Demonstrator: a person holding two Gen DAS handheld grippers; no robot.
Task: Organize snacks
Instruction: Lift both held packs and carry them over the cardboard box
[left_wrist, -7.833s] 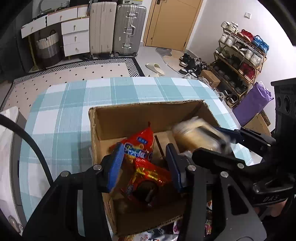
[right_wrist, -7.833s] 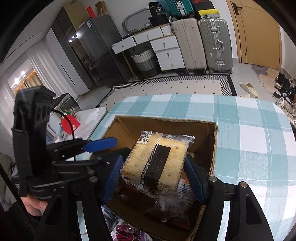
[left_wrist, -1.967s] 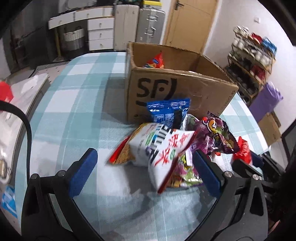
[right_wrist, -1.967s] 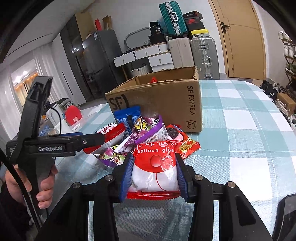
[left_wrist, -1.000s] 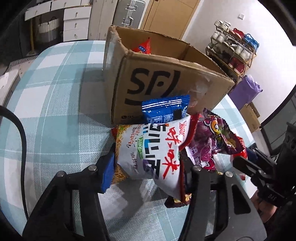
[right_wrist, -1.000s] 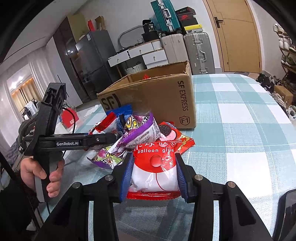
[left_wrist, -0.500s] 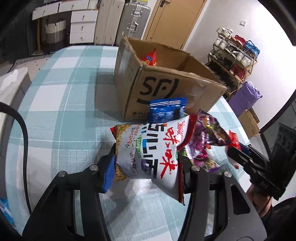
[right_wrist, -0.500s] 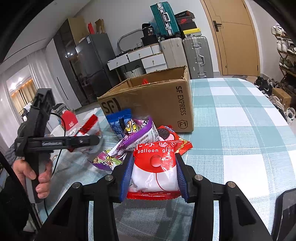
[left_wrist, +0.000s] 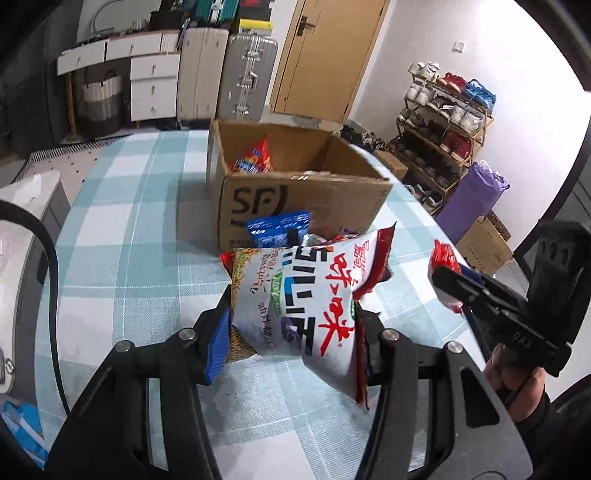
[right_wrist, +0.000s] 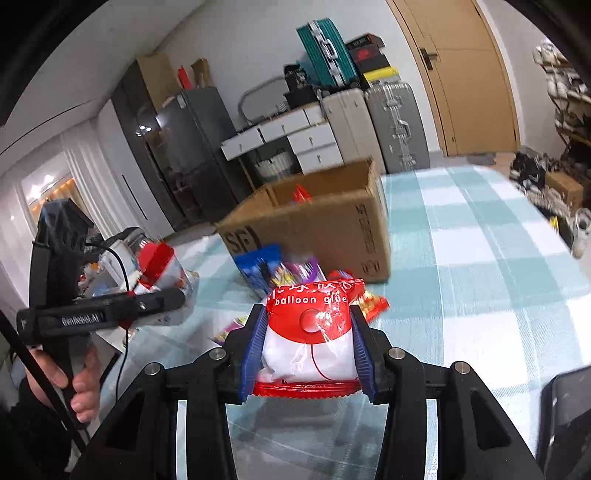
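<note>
Lifting noodle packet higher above table

A surface covered in a pale teal and white checked cloth. Behind it, two upright hard-shell suitcases, one cream and one silver, stand beside a closed tan wooden door. White drawer units line the wall to their left. A metal shoe rack full of shoes stands at right, with a purple bag below it.
</note>
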